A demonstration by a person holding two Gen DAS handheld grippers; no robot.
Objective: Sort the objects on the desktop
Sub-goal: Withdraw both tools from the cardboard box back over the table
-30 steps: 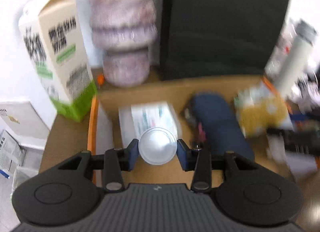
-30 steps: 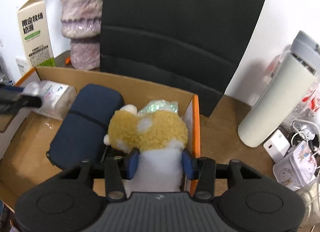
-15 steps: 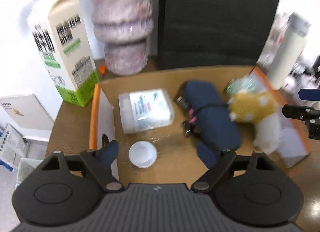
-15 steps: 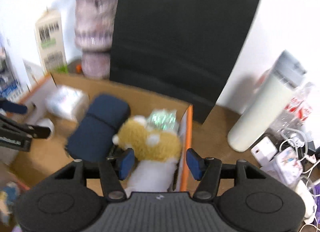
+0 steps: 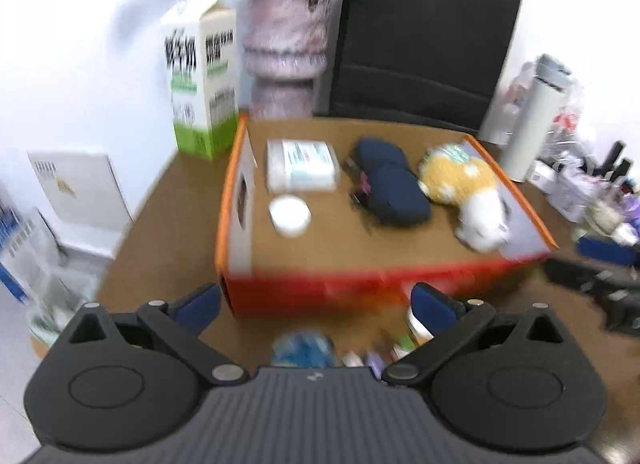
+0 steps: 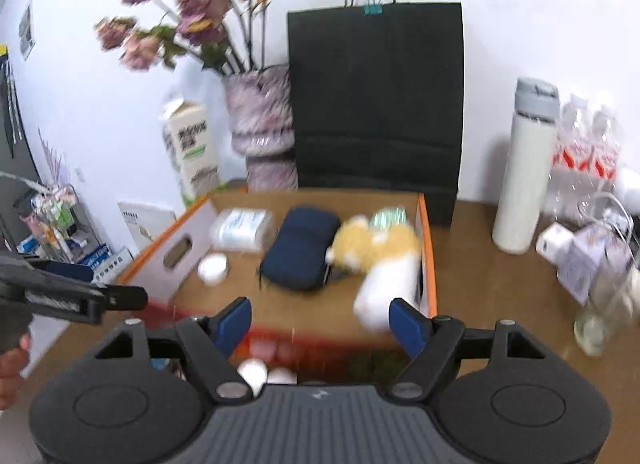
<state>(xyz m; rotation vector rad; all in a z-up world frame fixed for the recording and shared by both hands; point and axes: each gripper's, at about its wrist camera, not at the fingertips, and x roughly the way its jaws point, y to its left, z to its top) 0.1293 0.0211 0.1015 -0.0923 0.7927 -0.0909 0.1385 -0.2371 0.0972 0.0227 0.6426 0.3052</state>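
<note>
Left wrist view blurs small items [image 5: 360,356] below the box [image 5: 320,288].

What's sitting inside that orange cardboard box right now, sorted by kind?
Wet-wipe pack: 1
Small white round jar: 1
Navy zip pouch: 1
Yellow-and-white plush toy: 1
Total: 4

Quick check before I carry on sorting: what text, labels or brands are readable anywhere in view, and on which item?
Nothing reads cleanly.
Milk carton: black characters and a green band, too blurred to read.
Wipes pack in the cardboard box: printed label, blurred.
Gripper body: a small embossed mark, unreadable.
</note>
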